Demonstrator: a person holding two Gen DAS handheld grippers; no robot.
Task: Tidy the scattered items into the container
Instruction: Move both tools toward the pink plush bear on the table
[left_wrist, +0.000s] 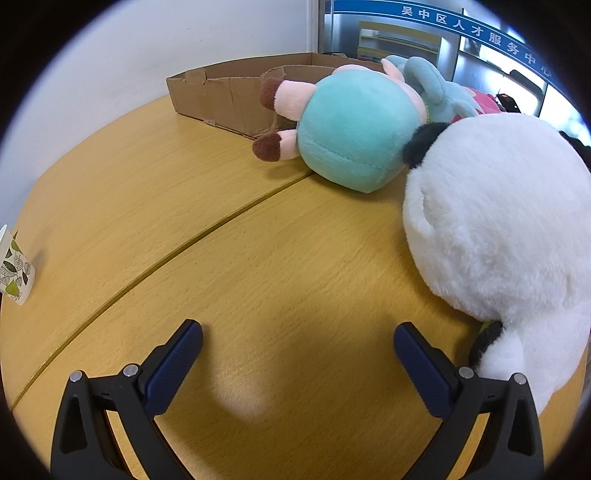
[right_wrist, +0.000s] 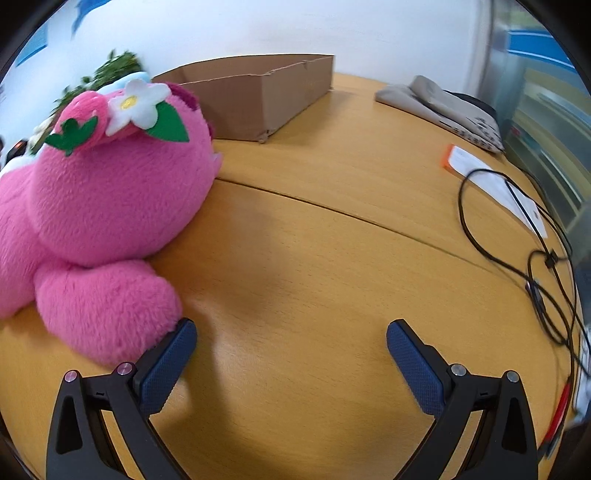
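Observation:
A shallow cardboard box (left_wrist: 229, 99) stands at the back of the wooden table, also in the right wrist view (right_wrist: 258, 99). A teal plush (left_wrist: 351, 136) lies in front of it, and a big white plush with black ears (left_wrist: 509, 221) lies at the right. A pink plush (right_wrist: 99, 199) with a flower on its head lies at the left of the right wrist view. My left gripper (left_wrist: 297, 338) is open and empty above bare table, the white plush beside its right finger. My right gripper (right_wrist: 291, 336) is open and empty, its left finger (right_wrist: 170, 358) against the pink plush's leg.
A paper cup with a leaf print (left_wrist: 14, 269) stands at the table's left edge. A desk phone (right_wrist: 443, 110), a white and orange card (right_wrist: 495, 181) and looping black cables (right_wrist: 546, 266) lie at the right. A seam (right_wrist: 332, 210) crosses the table.

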